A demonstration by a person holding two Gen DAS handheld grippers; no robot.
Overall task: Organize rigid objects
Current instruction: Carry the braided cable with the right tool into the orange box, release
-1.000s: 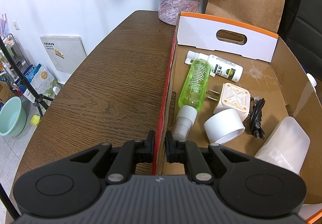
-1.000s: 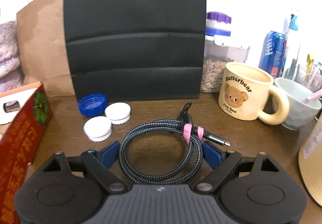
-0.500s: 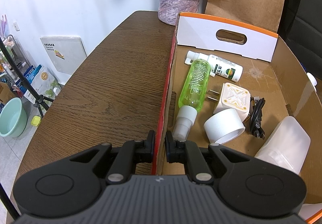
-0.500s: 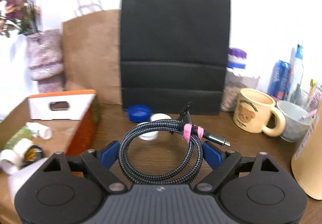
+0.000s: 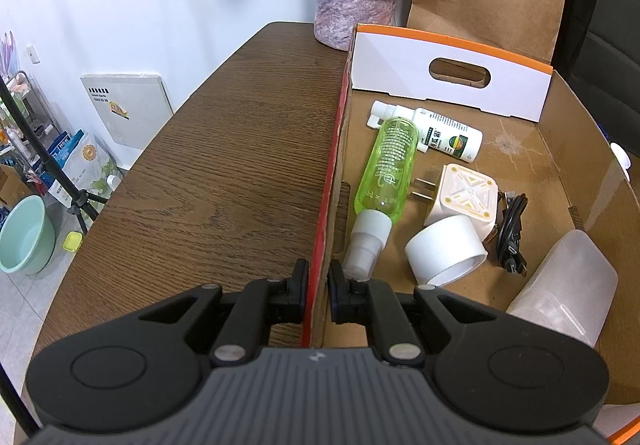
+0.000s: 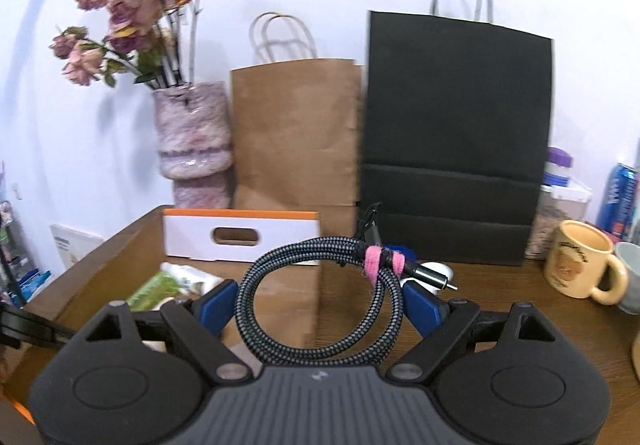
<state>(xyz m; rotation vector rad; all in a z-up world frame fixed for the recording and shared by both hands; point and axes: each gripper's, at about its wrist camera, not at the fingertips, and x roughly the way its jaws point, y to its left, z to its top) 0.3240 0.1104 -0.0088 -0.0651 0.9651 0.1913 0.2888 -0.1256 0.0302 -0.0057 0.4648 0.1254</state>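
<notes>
Carrying the coiled braided cable (image 6: pixel 320 293), the right gripper (image 6: pixel 320 305) had its jaws wide, pads pressing the coil's sides, loop lying flat across them. The cardboard box (image 6: pixel 120 269) sat around 10 o'clock, nearer that hand. Left gripper (image 5: pixel 318 285) was clamped shut on the box wall. A second earlier the cable hung above the table beside bottle caps; now it was at the box.

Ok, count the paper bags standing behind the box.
2. The brown paper bag stands against the wall right behind the cardboard box, beside the vase; the black paper bag stands just right of it. Others may be hidden.
</notes>
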